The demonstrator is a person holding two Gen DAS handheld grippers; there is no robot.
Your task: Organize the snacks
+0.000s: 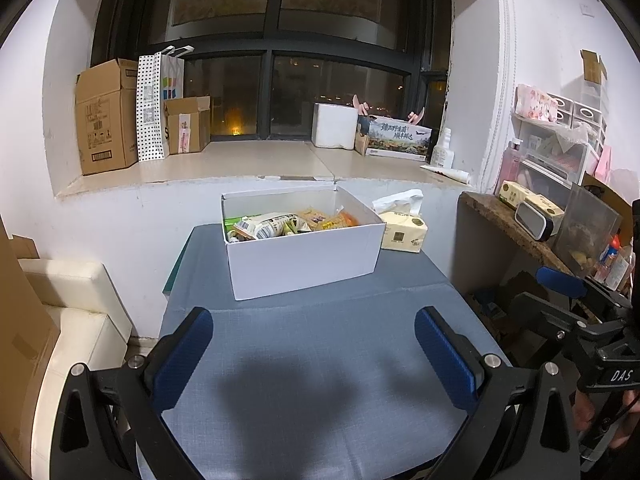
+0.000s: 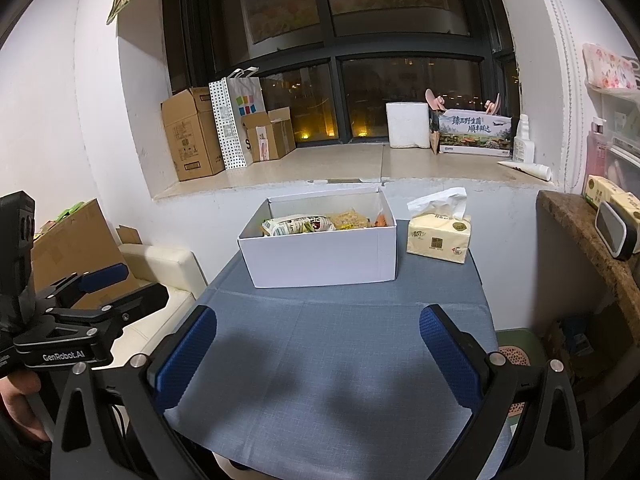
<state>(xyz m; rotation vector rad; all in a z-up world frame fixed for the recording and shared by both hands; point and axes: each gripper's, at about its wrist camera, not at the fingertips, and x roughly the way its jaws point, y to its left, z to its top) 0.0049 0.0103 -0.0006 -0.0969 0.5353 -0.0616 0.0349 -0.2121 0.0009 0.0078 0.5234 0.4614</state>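
A white open box [image 1: 304,258] stands at the far end of the blue-clothed table [image 1: 312,360]. It holds several snack packets [image 1: 276,226], white-green and orange ones. It also shows in the right wrist view [image 2: 324,256] with its snack packets [image 2: 298,225]. My left gripper [image 1: 314,354] is open and empty, above the near part of the table. My right gripper [image 2: 318,354] is open and empty too, near the table's front. Each gripper shows at the edge of the other's view.
A yellow tissue pack [image 1: 402,232] stands right of the box. Cardboard boxes [image 1: 106,118] and a dotted bag [image 1: 152,108] line the window sill. A cream seat [image 1: 68,320] is left of the table, a brown shelf [image 1: 508,220] at right.
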